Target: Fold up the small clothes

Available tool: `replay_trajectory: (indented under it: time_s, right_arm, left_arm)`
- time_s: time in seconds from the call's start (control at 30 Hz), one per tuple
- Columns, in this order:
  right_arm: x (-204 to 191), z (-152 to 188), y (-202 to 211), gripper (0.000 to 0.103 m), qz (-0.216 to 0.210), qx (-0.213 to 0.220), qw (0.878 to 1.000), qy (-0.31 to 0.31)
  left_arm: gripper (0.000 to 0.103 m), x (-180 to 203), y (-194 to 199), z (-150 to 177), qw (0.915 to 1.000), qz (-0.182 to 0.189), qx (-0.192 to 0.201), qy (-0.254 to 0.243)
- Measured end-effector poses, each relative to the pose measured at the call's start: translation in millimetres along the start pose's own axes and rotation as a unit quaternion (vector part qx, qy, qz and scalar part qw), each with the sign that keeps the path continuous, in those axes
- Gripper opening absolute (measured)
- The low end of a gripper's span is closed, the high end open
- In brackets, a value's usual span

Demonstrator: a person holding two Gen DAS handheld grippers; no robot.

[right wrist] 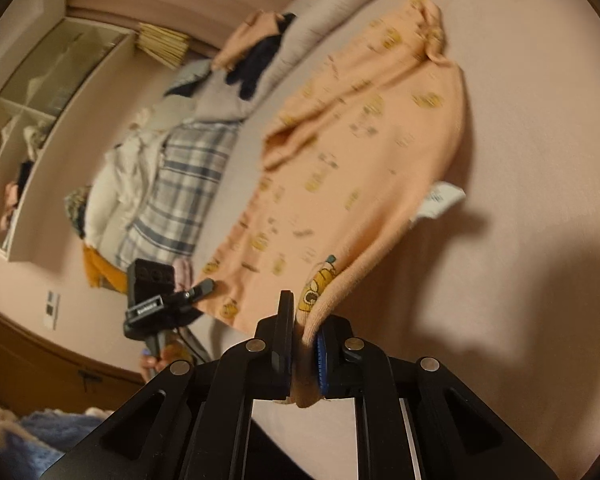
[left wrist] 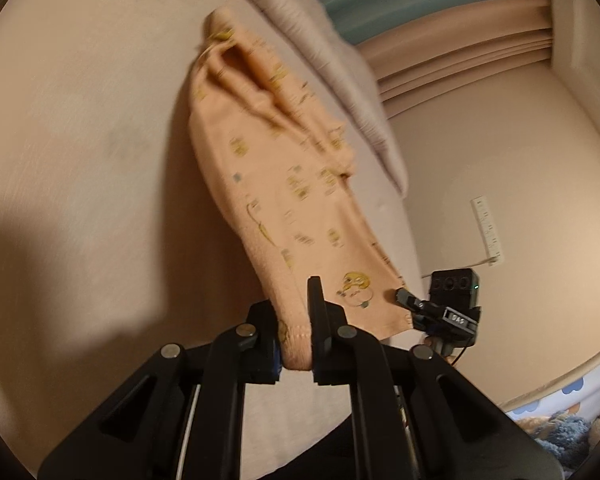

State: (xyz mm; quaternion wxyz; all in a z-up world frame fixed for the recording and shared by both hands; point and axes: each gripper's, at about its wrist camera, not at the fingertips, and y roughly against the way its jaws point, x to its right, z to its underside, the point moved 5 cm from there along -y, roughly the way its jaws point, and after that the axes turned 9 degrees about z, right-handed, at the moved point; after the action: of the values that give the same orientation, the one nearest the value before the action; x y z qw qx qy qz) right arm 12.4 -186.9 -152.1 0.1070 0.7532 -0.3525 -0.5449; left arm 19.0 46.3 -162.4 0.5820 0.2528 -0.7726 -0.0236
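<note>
A small peach garment (left wrist: 284, 184) with yellow cartoon prints hangs stretched above the pale pink bed sheet (left wrist: 80, 160). My left gripper (left wrist: 296, 328) is shut on one near corner of its hem. My right gripper (right wrist: 306, 344) is shut on the other near corner of the same garment (right wrist: 360, 152). In the left wrist view the right gripper (left wrist: 406, 300) shows at the garment's right edge. In the right wrist view the left gripper (right wrist: 204, 288) shows at its left edge. The far end of the garment is bunched. A white label (right wrist: 440, 200) sticks out under it.
A grey blanket (left wrist: 320, 40) lies beyond the garment. A pile of other clothes, with a plaid one (right wrist: 180, 192) and a dark one (right wrist: 256, 64), sits at the left. A white shelf (right wrist: 40, 120) stands by the wall. Blue fluffy fabric (right wrist: 52, 432) lies low left.
</note>
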Motion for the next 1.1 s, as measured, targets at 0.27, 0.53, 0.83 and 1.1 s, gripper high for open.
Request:
replay_trajectory:
  time_s: [0.27, 0.53, 0.83, 1.1]
  right_arm:
    - [-20, -14, 10, 0.013, -0.033, 0.040, 0.999, 0.012]
    - [-28, -29, 15, 0.013, -0.045, 0.064, 0.997, 0.021]
    - [-31, -48, 20, 0.013, -0.057, 0.088, 0.994, 0.026]
    - [-30, -80, 21, 0.013, -0.057, 0.111, 0.992, 0.031]
  left_arm:
    - [0.008, 18, 6, -22, 0.9990, 0.023, 0.033, -0.018]
    - [0.008, 29, 10, -38, 0.9975, 0.028, 0.052, -0.040]
    - [0.008, 34, 6, -63, 0.9955, 0.048, 0.068, -0.046]
    - [0.008, 38, -5, -101, 0.9946, 0.046, 0.075, -0.055]
